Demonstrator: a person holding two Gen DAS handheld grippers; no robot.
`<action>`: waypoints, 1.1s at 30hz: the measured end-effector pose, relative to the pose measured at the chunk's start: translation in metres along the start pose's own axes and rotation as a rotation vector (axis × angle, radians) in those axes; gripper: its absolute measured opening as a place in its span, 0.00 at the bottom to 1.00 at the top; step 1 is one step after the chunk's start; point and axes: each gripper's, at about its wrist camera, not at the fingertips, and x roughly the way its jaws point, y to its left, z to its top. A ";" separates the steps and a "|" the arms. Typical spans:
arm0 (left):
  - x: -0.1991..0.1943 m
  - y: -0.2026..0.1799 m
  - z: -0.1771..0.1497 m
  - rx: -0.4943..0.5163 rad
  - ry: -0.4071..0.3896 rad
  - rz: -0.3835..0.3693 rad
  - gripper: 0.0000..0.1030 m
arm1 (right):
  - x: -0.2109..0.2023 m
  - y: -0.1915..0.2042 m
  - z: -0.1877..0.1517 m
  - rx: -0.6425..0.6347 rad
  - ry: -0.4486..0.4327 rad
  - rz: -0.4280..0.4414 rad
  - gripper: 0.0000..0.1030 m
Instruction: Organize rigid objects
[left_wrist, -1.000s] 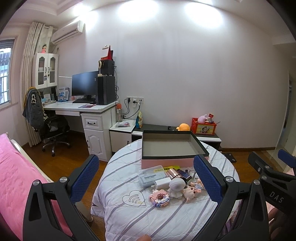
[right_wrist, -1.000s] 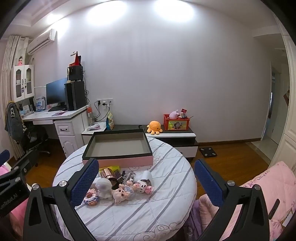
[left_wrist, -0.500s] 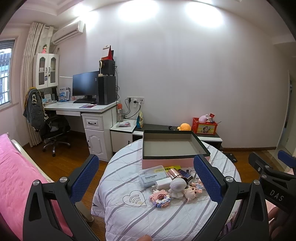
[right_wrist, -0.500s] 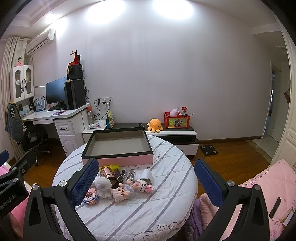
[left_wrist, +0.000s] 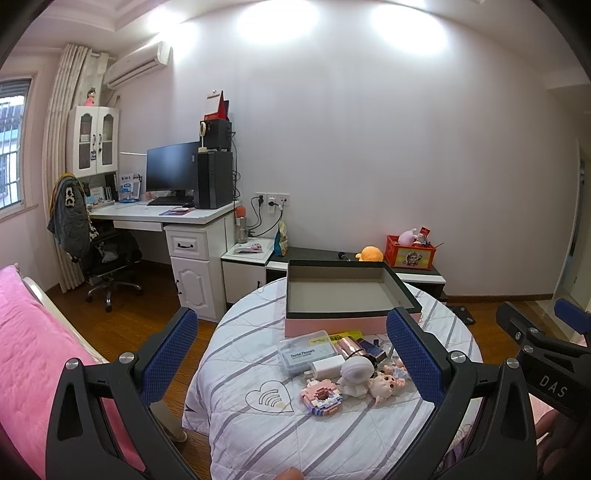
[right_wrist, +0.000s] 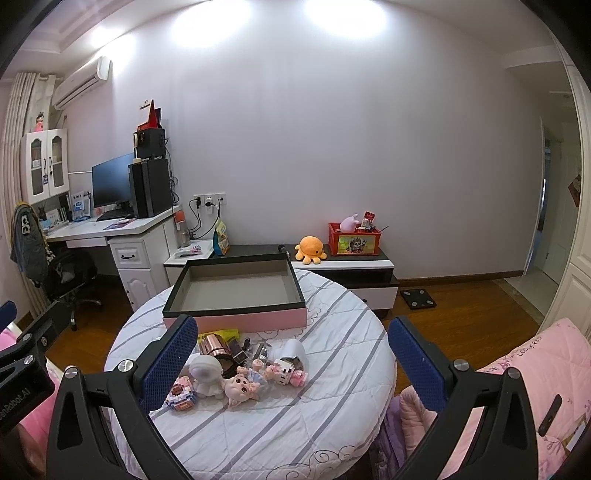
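**Small toys clustered on a striped round table, both grippers spread wide and empty**

The left gripper (left_wrist: 291, 354) hangs with its knurled blue pads far apart, gripping nothing. On the quilted, grey-striped tablecloth (left_wrist: 258, 435) lie a clear plastic case (left_wrist: 306, 351) labelled "Dental Flossers", a pastel brick-built model (left_wrist: 320, 396), a glossy white figurine (left_wrist: 355, 373) and a pink pig doll (left_wrist: 382, 384). Beyond them sits a shallow rectangular pink box (right_wrist: 236, 295) with dark rim. The right gripper (right_wrist: 291, 354) is likewise wide and empty.
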 end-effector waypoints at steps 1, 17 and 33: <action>0.000 0.000 0.000 0.000 0.000 -0.001 1.00 | 0.001 0.000 0.000 0.000 0.002 0.000 1.00; 0.012 0.001 0.002 -0.001 0.025 0.002 1.00 | 0.012 0.000 0.002 -0.010 0.029 0.005 1.00; 0.104 0.003 -0.064 0.018 0.270 -0.001 1.00 | 0.104 -0.025 -0.045 0.060 0.300 0.047 1.00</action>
